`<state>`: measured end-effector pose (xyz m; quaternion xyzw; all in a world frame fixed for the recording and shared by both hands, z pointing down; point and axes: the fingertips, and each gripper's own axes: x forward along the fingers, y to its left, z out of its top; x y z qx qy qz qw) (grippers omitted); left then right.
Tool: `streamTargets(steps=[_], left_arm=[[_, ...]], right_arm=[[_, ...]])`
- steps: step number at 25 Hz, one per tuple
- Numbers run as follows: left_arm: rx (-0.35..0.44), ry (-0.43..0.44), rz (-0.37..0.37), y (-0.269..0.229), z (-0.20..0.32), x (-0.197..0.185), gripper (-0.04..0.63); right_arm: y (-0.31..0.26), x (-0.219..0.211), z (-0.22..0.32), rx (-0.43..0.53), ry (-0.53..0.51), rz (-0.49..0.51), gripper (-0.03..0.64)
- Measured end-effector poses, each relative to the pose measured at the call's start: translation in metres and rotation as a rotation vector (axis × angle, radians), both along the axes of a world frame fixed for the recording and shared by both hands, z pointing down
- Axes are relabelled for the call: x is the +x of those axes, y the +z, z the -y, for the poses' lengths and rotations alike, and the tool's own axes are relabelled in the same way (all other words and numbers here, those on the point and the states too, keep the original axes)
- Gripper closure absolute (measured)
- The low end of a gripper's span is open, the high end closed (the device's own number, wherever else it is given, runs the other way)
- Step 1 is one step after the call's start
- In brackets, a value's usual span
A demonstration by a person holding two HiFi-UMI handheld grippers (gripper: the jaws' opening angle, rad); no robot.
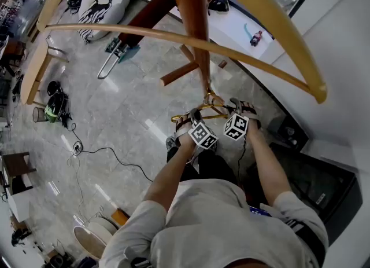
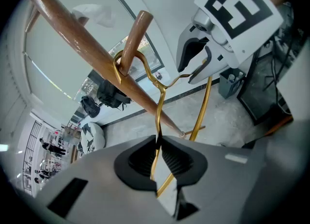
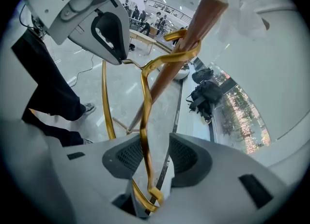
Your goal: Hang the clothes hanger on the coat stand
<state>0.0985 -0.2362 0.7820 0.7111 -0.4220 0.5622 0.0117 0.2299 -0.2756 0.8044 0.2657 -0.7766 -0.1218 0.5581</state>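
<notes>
A pale grey stone floor (image 1: 115, 105) fills the head view, seen from steeply above, and the wooden coat stand (image 1: 193, 24) rises from it close to the camera, its reddish pole in the upper middle and its lighter curved arms sweeping across the top of the frame. Below, the person (image 1: 231, 220) in a light short-sleeved top reaches both forearms forward towards the pole, a gripper in each hand, the two marker cubes side by side. The left gripper (image 2: 157, 150) is clamped on the clothes hanger (image 2: 158, 107): its dark ribbed pads meet at their tips with the gold wire pinched between them. The right gripper (image 3: 154, 155) has its jaws standing apart; the hanger's wire (image 3: 144, 112) runs down through the gap, closer to the pad on the view's left and well clear of the other, and bends at the bottom of the gap. Each gripper shows in the other's view, just beside the hanger's upper bends. The hanger hangs between the two grippers beside the pole, and its hook (image 2: 127, 66) is looped round a short upward-angled peg (image 2: 134, 34) of the stand, where that peg joins a slanted wooden arm
</notes>
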Motion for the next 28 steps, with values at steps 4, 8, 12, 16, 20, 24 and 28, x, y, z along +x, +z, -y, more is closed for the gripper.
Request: streamTargets(steps=[4,8,12,16,20,24,28], left_arm=[[-0.011,-0.017,-0.020,0.001,-0.002,0.001,0.555],[-0.003,-0.026,-0.022,0.000,0.000,0.000,0.555],[-0.005,-0.032,-0.023,0.002,0.001,-0.001,0.555],[-0.006,-0.035,-0.018,0.004,0.004,-0.003,0.555],[-0.013,-0.050,-0.028,0.002,0.007,-0.005,0.555],[-0.014,-0.070,-0.054,0.001,0.007,-0.009,0.555],[-0.029,-0.080,-0.100,-0.004,0.009,-0.013,0.548]], right_arm=[[-0.005,0.001,-0.002,0.016,0.011,0.045,0.460],[-0.012,0.002,-0.005,0.026,0.019,0.095,0.430],[-0.017,0.000,-0.013,0.018,0.016,0.154,0.419],[-0.027,-0.006,-0.019,0.009,0.026,0.246,0.416],[-0.034,-0.002,-0.018,-0.003,0.089,0.309,0.414],[-0.042,-0.002,-0.024,-0.022,0.177,0.378,0.416],[-0.051,-0.009,-0.032,-0.042,0.265,0.448,0.416]])
